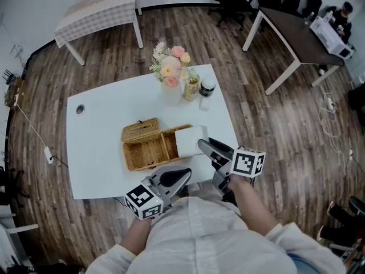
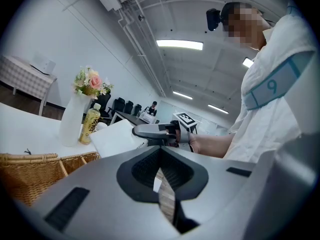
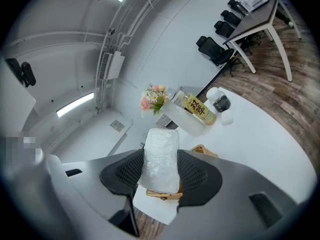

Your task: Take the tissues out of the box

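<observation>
An open wicker box point(image 1: 149, 150) sits on the white table point(image 1: 102, 153), its lid point(image 1: 141, 129) flipped back. My right gripper point(image 1: 201, 144) is shut on a white plastic-wrapped tissue pack point(image 1: 189, 140), held just above the box's right end. In the right gripper view the tissue pack point(image 3: 160, 159) stands between the pads, with the box point(image 3: 159, 194) below it. My left gripper point(image 1: 185, 176) hovers by the table's front edge, shut with nothing in it. The left gripper view shows the tissue pack point(image 2: 116, 138) and the box point(image 2: 30, 171) ahead.
At the table's far edge stand a vase of flowers point(image 1: 171, 73), a yellow bottle point(image 1: 191, 88) and a dark-lidded jar point(image 1: 206, 88). A cable hole point(image 1: 80, 109) is at the table's left. Other tables point(image 1: 296, 39) and chairs stand on the wooden floor.
</observation>
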Available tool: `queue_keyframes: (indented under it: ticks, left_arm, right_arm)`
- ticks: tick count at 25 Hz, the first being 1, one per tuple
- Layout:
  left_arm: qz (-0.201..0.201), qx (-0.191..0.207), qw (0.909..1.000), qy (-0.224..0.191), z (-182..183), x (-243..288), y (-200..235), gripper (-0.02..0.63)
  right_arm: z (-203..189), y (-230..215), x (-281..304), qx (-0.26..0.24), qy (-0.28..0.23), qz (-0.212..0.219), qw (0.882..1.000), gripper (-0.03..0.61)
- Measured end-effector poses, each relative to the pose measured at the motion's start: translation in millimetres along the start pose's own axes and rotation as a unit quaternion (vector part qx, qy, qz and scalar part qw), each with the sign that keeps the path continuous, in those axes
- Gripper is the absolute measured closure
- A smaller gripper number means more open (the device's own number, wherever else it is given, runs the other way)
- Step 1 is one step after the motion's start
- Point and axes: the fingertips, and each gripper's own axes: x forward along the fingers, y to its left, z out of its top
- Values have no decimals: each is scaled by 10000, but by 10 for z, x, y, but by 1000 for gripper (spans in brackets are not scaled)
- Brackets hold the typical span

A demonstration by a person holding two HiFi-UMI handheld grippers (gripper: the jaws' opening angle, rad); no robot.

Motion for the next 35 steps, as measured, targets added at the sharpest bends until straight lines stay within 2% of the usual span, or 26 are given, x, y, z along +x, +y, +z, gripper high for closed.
queue_keyframes:
  ticks: [21, 35]
  left_arm:
    - [145, 6, 9999, -66, 23, -116, 28, 612]
    - [124, -17, 9999, -51, 44, -97, 69, 612]
  right_arm:
    - [-111, 284, 172, 53, 125, 456, 9989, 354]
    - [-106, 280, 218, 46, 157, 461, 9988, 354]
